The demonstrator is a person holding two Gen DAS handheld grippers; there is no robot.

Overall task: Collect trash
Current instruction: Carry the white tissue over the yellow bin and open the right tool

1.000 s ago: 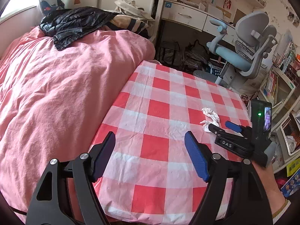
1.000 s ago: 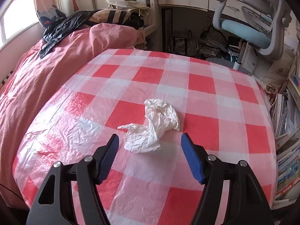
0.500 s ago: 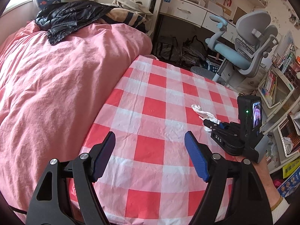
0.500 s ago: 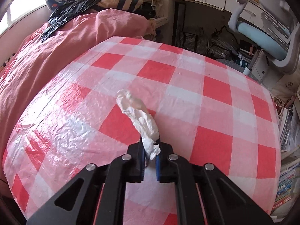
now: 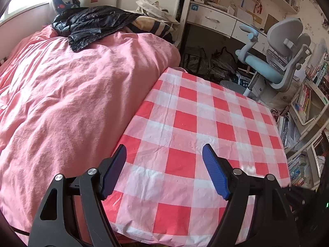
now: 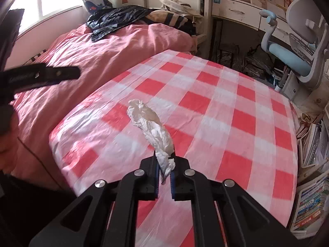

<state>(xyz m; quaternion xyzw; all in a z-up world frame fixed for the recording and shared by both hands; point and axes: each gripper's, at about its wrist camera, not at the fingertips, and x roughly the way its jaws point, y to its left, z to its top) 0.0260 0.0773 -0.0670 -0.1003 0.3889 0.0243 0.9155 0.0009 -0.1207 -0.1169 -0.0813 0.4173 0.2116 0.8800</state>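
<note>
White crumpled tissue [image 6: 153, 131], one piece only, is pinched at its lower end between the blue pads of the right gripper [image 6: 164, 174]; the rest of it sticks up and forward past the fingertips, clear of the counter [image 6: 236, 123]. Its jaws are clamped on the tissue. The left gripper [image 5: 164, 170] has its two blue pads spread wide with nothing between them, hovering over the near left part of the counter; in the right wrist view it shows as a blurred black bar at the left edge.

Red-and-white checked cloth covers the one counter, wrinkled and bare in the left wrist view. Just beside it on the left lies one bed under a pink duvet [image 5: 72, 103], and at the far end of the bed sits one black plastic bag [image 5: 90, 23], rumpled and lying flat, with a striped cushion [image 5: 152, 25] next to it. Whether the bag holds anything cannot be told.

Beyond the counter stands one grey and light-blue office chair [image 5: 273, 61] in front of a white desk with drawers [image 5: 211, 19]. Shelves packed with books [image 5: 304, 100] run down the right side of the room. A window [image 6: 51, 2] is bright at the upper left
</note>
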